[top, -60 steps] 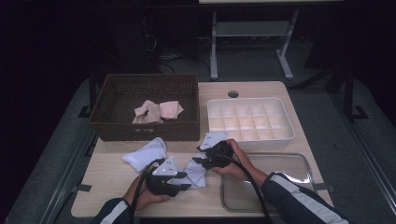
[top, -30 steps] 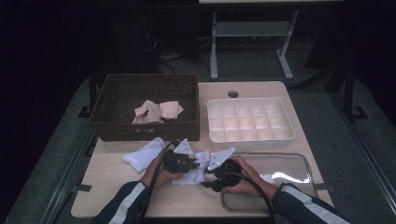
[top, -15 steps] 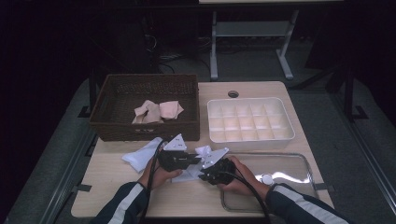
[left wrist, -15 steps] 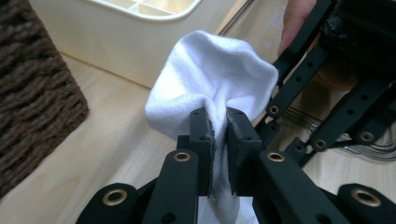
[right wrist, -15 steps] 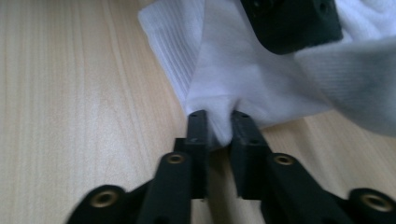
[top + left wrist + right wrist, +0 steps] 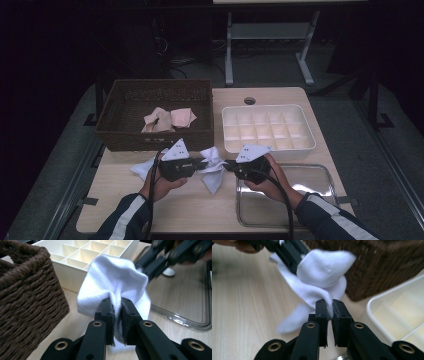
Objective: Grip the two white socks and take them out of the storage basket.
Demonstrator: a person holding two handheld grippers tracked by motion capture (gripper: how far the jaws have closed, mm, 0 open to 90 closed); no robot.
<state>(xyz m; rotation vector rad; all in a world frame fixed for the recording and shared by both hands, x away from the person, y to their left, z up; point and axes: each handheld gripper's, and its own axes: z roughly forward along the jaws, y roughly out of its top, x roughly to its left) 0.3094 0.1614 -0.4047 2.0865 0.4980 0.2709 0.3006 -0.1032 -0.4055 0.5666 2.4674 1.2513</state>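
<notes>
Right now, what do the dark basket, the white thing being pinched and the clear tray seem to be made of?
Dark basket: woven brown wicker or paper cord, by its twisted strands. White sock: soft knit cotton-like fabric, matte and fuzzy, folding limply. Clear tray: probably glossy transparent plastic, since the table shows through and its rim glints.

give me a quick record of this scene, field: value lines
held item: white cloth, pinched from both ends above the table
left gripper: shut on the cloth
right gripper: jaws just closed, now shut on the cloth
second white cloth: lying on the table by the left hand
basket: brown wicker, pinkish cloths inside
divided tray: white, compartments empty
clear tray: under the right hand
</notes>
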